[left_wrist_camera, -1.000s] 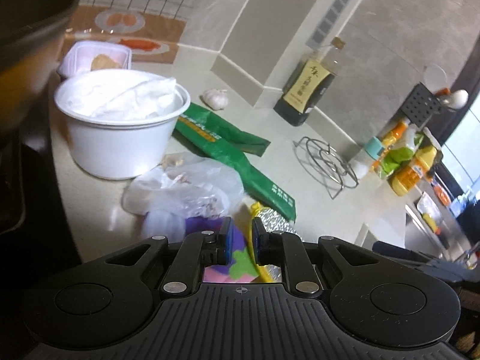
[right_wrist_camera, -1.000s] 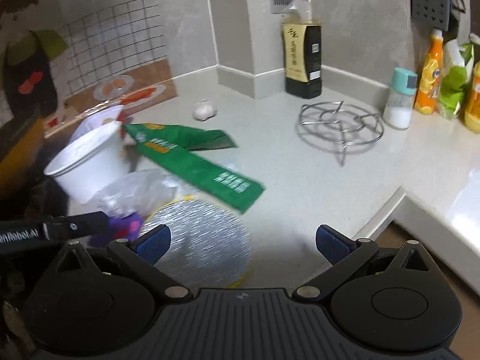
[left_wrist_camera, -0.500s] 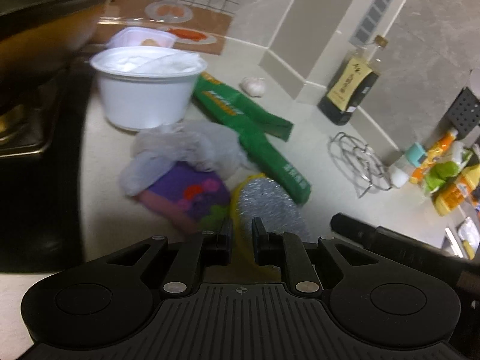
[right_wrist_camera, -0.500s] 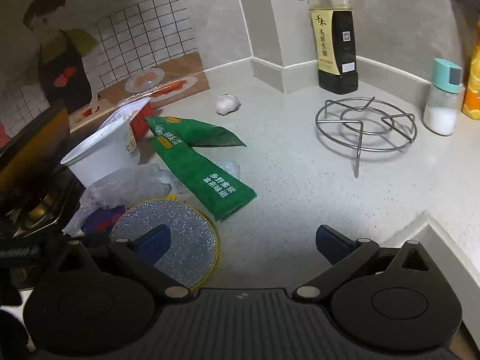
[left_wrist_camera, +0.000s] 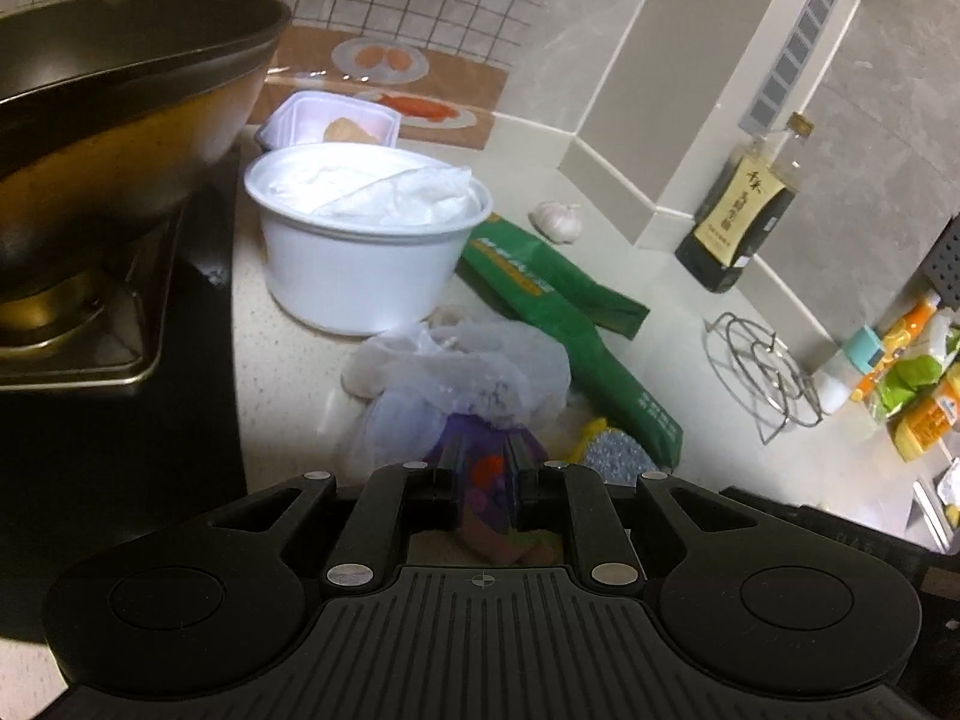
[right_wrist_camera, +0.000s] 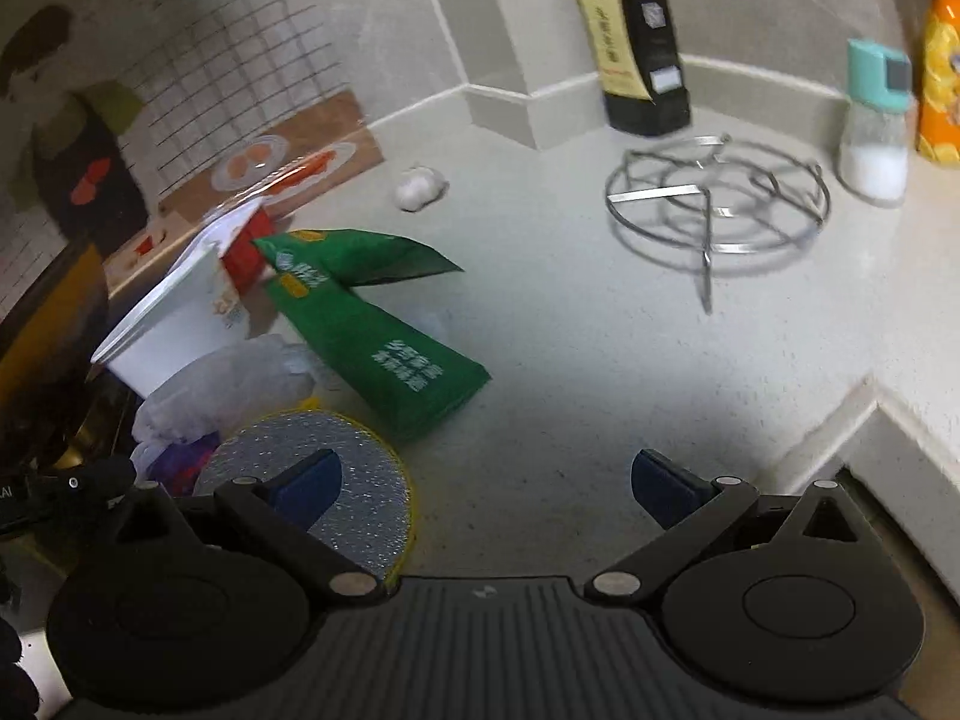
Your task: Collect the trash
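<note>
Left wrist view: left gripper (left_wrist_camera: 485, 468) now clamped on purple wrapper (left_wrist_camera: 487, 483), which a moment ago lay loose beside near-closed fingers; clear plastic bag (left_wrist_camera: 462, 372) just beyond, white bowl (left_wrist_camera: 360, 252) farther. First trash likely secured.

Right wrist view: right gripper (right_wrist_camera: 483, 480) spread wide, empty, unchanged; foil lid (right_wrist_camera: 360, 480) under left finger, green packets (right_wrist_camera: 384, 330) farther left, uncollected.

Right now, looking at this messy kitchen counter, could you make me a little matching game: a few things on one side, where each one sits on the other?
Things:
1. white bowl
2. dark sauce bottle
3. purple wrapper
4. wire trivet

Places:
A. between the left claw's fingers
B. next to the wok
C. in the wall corner
D. in front of the salt shaker

Pairs: 1-B, 2-C, 3-A, 4-D
</note>
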The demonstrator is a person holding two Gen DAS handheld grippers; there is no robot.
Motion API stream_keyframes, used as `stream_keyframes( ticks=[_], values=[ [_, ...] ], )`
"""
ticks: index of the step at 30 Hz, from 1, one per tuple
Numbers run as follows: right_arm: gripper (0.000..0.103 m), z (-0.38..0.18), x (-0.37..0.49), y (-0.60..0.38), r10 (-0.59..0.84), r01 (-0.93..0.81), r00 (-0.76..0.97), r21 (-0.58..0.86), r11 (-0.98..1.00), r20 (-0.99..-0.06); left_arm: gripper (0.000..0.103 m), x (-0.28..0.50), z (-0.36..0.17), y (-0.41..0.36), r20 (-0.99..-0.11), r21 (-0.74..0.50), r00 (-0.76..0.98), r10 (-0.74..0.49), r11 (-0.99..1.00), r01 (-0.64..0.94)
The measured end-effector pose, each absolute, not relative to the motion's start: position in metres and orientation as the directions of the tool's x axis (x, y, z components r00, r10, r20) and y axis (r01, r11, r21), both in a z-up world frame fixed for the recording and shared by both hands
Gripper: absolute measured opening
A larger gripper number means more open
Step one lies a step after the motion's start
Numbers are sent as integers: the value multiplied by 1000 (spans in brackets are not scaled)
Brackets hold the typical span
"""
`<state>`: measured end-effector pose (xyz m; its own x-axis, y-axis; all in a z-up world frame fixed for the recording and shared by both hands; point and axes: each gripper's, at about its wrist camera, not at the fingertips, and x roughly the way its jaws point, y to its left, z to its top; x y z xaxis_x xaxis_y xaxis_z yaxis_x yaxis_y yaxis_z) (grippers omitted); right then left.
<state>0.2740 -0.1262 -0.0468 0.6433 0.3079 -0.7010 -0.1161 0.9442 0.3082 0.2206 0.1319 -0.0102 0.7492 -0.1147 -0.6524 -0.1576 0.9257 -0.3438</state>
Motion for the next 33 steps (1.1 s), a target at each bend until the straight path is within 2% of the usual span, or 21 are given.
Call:
stream_keyframes(
  ticks=[7,15,21,24,25,27,30,33],
  values=[
    [103,-56,278,-129,300,-78,628,325,943,-718,16,228,-3,145,-614,-363,782,-104,917,-164],
    [103,-57,282,-114,242,-113,626,221,969,-741,16,238,-10,141,-640,-360,754,-149,925,-123],
    [103,-56,285,-117,243,-87,621,243,966,-745,16,244,-8,140,-631,-368,758,-165,924,-105],
    [102,-53,295,-112,337,-195,554,275,942,-761,16,244,-9,142,-635,-367,755,-164,924,-108],
    [94,-51,300,-109,352,-216,526,278,936,-774,16,244,-10,143,-636,-367,754,-165,924,-108],
    [89,-39,315,-102,402,-252,502,315,915,-766,16,242,-13,147,-640,-370,750,-167,922,-111],
    [89,-6,349,-79,463,-318,525,340,885,-714,16,241,-16,153,-642,-391,741,-196,915,-97],
    [88,21,407,-34,522,-403,471,353,844,-711,16,243,-16,157,-615,-425,753,-234,903,-67]
  ],
)
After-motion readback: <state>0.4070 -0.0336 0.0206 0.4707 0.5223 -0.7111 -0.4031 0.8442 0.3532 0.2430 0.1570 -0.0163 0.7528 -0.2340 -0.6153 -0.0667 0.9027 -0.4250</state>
